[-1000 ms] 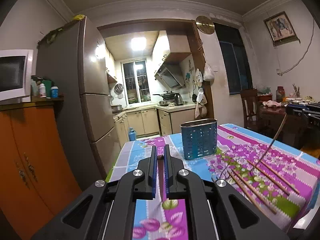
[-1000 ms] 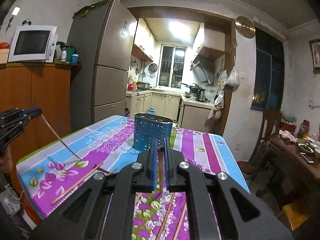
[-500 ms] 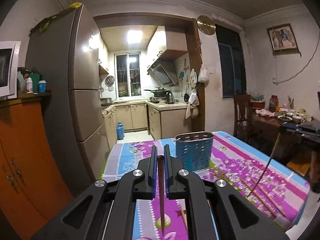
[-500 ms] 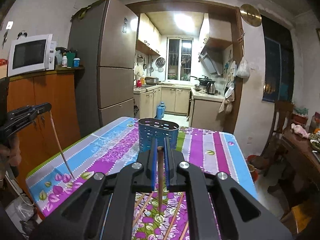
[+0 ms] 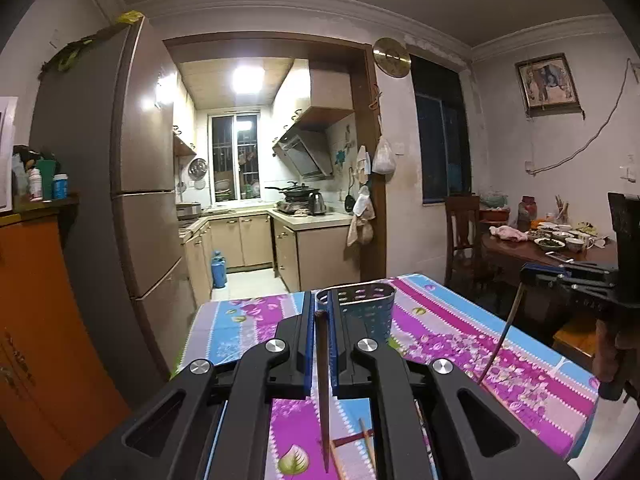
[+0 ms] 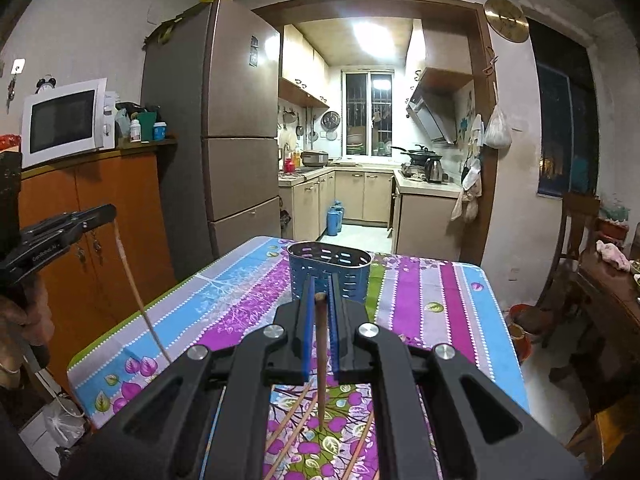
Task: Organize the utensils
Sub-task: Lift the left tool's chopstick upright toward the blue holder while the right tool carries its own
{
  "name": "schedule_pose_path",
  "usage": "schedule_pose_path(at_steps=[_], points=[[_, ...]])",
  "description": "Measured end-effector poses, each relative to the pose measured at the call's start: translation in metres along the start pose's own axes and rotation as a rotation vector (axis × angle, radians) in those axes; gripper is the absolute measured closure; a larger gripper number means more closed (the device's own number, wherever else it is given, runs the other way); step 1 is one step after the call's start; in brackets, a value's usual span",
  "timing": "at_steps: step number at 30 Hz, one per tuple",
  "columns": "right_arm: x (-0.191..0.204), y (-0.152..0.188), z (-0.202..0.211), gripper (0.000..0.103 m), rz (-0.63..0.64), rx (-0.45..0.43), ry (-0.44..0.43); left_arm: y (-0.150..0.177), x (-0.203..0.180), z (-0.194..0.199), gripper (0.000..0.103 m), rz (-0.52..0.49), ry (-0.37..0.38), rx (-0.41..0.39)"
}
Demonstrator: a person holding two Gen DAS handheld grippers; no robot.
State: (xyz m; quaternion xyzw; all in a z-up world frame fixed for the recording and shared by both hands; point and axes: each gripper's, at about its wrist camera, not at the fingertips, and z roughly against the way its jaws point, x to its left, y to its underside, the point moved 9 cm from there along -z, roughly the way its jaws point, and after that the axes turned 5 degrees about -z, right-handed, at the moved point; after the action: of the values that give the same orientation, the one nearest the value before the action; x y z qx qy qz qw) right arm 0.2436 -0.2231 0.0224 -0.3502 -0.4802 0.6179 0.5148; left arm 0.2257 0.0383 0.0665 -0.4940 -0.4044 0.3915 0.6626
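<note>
Left claw (image 5: 320, 316) is pinching a dark wooden chopstick (image 5: 323, 392) near its top end; the stick is hanging almost straight down between the blue pads. Right claw (image 6: 319, 298) is pinching a pale wooden chopstick (image 6: 321, 364) the same way, tip dangling over the flower-patterned purple-and-blue counter (image 6: 224, 300). Against a second ago, both claws are sitting higher, and both sticks, then slanting with their tips down at the cloth, are now dangling clear of it. The perforated blue metal utensil holder (image 6: 329, 268) is standing at 12 o'clock from the right claw, and at 1 o'clock from the left claw (image 5: 362, 308). Loose wooden chopsticks (image 6: 288, 416) are lying on the cloth at 6 o'clock beneath the right claw.
</note>
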Motion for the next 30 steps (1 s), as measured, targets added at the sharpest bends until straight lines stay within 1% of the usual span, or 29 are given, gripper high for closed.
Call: schedule_pose_path(at_steps=[3,8,15,19,25,28,30], points=[[0.003,-0.008,-0.004,0.098,0.003,-0.005,-0.01,-0.011,-0.006,-0.01,0.095,0.009,0.023,-0.013],[0.006,-0.03,-0.017,0.098,-0.001,-0.018,-0.029,-0.027,-0.014,-0.031,0.095,0.001,0.035,-0.036],[0.01,-0.075,-0.033,0.098,0.008,-0.079,-0.039,-0.056,-0.028,-0.067,0.095,-0.005,0.043,-0.079],[0.007,-0.105,-0.041,0.098,-0.003,-0.128,-0.037,-0.08,-0.034,-0.087,0.095,-0.01,0.04,-0.113],[-0.007,-0.158,-0.056,0.098,-0.029,-0.224,-0.011,-0.133,-0.035,-0.123,0.095,-0.029,0.008,-0.19],[-0.016,-0.175,-0.072,0.098,-0.051,-0.25,-0.006,-0.153,-0.032,-0.149,0.095,-0.023,-0.014,-0.227],[-0.021,-0.182,-0.086,0.098,-0.056,-0.261,0.006,-0.159,-0.031,-0.162,0.095,-0.022,-0.022,-0.253]])
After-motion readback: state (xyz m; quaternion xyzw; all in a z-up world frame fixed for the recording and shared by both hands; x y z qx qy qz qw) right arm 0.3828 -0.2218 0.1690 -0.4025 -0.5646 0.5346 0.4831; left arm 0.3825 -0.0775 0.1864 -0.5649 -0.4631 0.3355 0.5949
